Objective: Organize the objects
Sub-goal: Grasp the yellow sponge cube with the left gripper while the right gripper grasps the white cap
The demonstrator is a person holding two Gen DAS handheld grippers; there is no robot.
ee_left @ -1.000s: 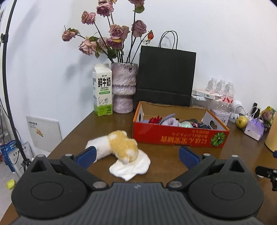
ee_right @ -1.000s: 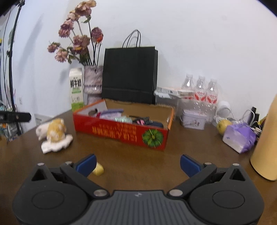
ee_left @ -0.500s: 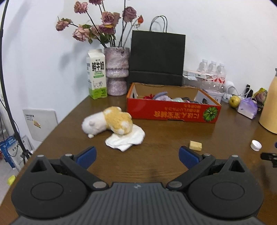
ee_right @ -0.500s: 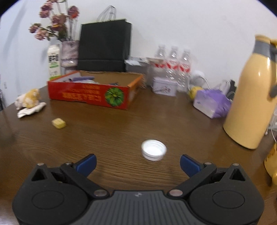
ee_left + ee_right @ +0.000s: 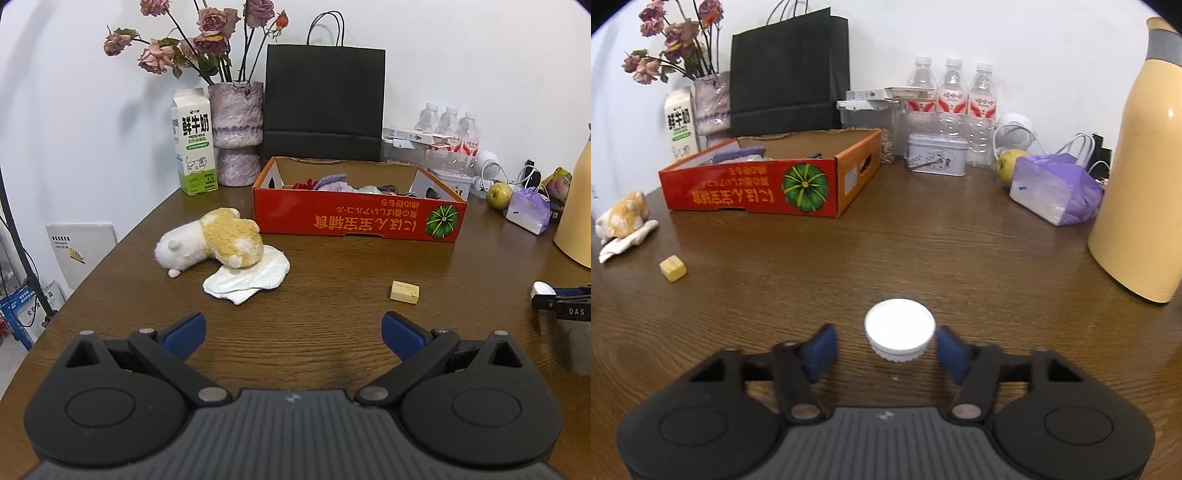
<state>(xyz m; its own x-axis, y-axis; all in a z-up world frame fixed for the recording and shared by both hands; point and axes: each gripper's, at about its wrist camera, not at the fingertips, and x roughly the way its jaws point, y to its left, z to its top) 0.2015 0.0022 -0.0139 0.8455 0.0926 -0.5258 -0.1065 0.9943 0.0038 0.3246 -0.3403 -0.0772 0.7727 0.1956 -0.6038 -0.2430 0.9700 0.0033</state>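
Note:
A white bottle cap [image 5: 899, 326] lies on the brown table [image 5: 960, 251] between the blue pads of my right gripper [image 5: 886, 341]. Its jaws are closing: the right pad is almost at the cap's rim, and a gap remains at the left pad. In the left wrist view the same cap [image 5: 542, 288] shows at that gripper's tip at the right edge. My left gripper [image 5: 293, 332] stands open over bare table with nothing between its fingers. Ahead of it lie a yellow block [image 5: 405, 291], a white and tan plush toy [image 5: 210, 243] on a white cloth [image 5: 251, 280], and a red cardboard box [image 5: 354, 218] holding several items.
A tall yellow flask [image 5: 1141, 177] stands at the right, with a purple tissue pack [image 5: 1056, 192], an apple [image 5: 1006, 164], a tin [image 5: 938, 157] and water bottles [image 5: 951, 92] behind. A milk carton [image 5: 194, 142], flower vase [image 5: 236, 136] and black bag [image 5: 325, 103] line the wall.
My right gripper has swung right and down to the white cap, and its jaws have narrowed around it. The left gripper has drawn back, so the plush toy and box look farther off.

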